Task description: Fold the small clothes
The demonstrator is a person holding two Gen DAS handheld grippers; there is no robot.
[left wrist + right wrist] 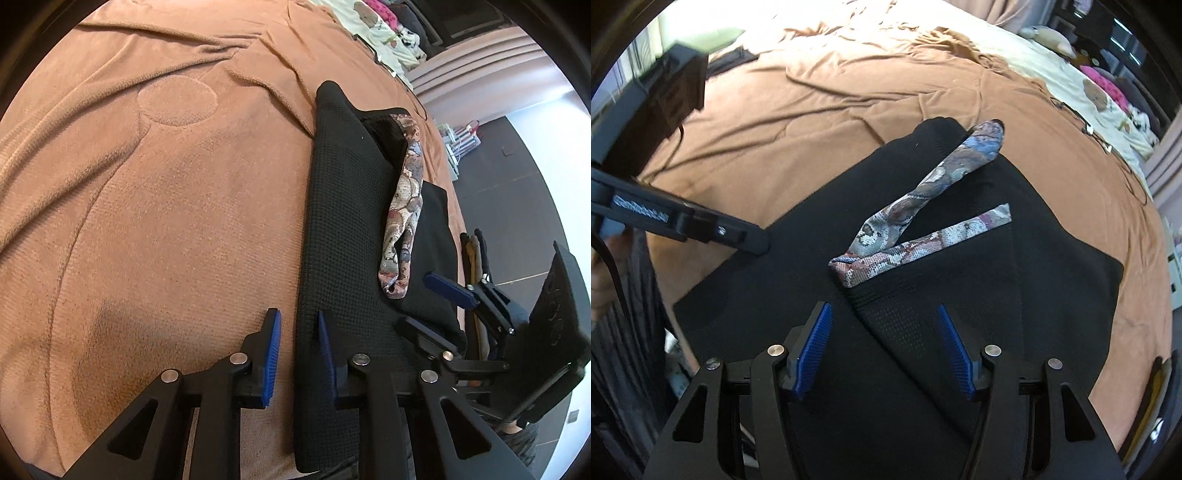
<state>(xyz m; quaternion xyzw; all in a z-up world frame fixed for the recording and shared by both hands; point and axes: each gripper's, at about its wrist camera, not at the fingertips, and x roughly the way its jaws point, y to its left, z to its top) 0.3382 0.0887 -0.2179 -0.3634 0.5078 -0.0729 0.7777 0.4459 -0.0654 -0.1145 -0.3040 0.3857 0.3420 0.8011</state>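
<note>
Black waffle-knit garment half folded on the bed, both grippers released above it.

On the left, the brown plush blanket [147, 184] covers the bed; the left gripper [297, 354] is spread apart and grasps nothing, its fingers straddling the left edge of the black waffle-knit garment with a patterned woven waistband [343, 221]. The garment lies flat on the blanket near the bed edge, one flap already turned over. On the right, the right gripper [886, 350] is also released, above the folded flap. The risk, I think: the patterned band [916, 206] stands twisted, so the next fold may trap it crooked, or a pinch may catch the blanket too.
</note>
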